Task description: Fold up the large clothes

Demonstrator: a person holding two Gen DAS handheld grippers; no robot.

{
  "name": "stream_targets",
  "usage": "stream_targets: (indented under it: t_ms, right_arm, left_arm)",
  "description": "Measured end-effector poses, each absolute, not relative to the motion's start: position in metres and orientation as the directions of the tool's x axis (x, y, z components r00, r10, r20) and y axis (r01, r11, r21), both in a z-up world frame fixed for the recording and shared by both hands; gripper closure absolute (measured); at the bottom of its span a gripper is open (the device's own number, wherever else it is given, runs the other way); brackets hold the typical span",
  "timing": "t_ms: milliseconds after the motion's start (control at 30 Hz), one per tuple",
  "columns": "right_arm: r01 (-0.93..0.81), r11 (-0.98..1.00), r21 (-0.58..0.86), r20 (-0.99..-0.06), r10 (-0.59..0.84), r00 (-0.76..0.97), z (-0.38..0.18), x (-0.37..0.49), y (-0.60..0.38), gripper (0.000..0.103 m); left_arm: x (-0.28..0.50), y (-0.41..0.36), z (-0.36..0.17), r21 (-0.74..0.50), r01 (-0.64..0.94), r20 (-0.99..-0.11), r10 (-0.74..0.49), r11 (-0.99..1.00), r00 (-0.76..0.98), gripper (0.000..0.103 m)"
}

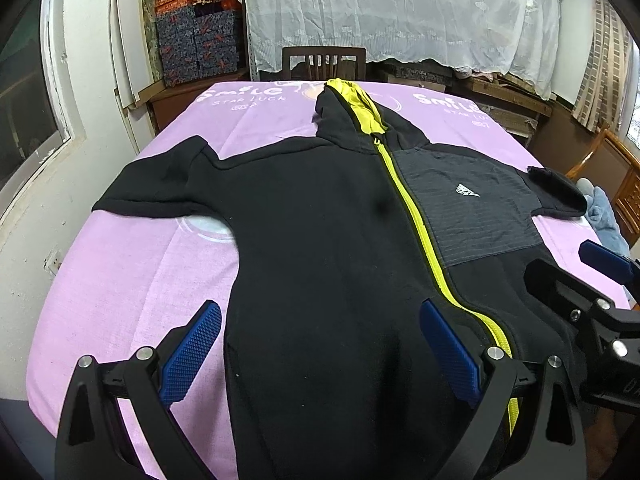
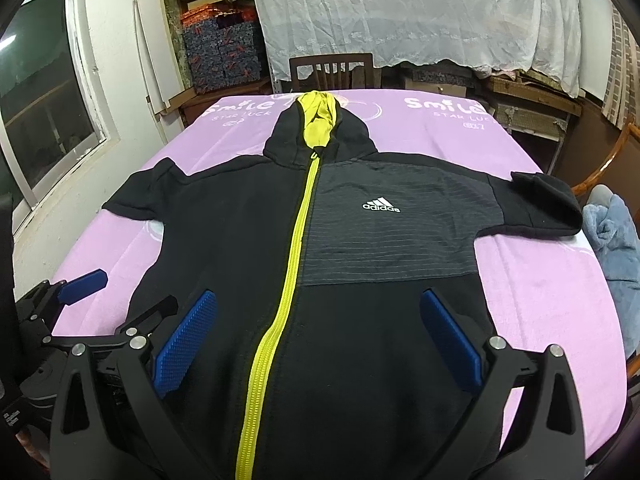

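A black short-sleeved hooded jacket (image 1: 320, 220) with a yellow zip and a grey chest panel lies flat, front up, on the purple sheet (image 1: 132, 264); it also shows in the right wrist view (image 2: 224, 240). Its hood (image 2: 316, 128) points to the far edge and both sleeves are spread out. My left gripper (image 1: 320, 348) is open above the jacket's lower left part, holding nothing. My right gripper (image 2: 320, 344) is open above the lower hem near the zip (image 2: 296, 248), holding nothing. Each gripper shows at the edge of the other's view.
A wooden chair (image 2: 332, 68) stands at the table's far edge. A white wall with a window (image 2: 44, 92) runs along the left. A blue cloth (image 2: 616, 236) lies off the right edge. Patterned boxes (image 1: 200, 44) and a lace-covered shelf (image 2: 412, 12) stand behind.
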State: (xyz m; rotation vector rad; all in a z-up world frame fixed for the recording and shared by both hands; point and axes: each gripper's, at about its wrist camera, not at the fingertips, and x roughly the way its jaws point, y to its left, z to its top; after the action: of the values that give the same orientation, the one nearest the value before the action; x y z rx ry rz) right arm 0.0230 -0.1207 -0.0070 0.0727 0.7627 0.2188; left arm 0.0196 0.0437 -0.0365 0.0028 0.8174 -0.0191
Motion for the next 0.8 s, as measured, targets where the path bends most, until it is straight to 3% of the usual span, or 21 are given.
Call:
stream_targets:
  t_ms: [800]
  right_arm:
    - [-0.131,0.978,0.161,-0.669,0.206,0.714,-0.008,0.029,-0.139,0.004]
  left_arm:
    - [0.025,0.04,-0.041,0.046,-0.003,-0.726,0.035,0.999,0.687,0.003]
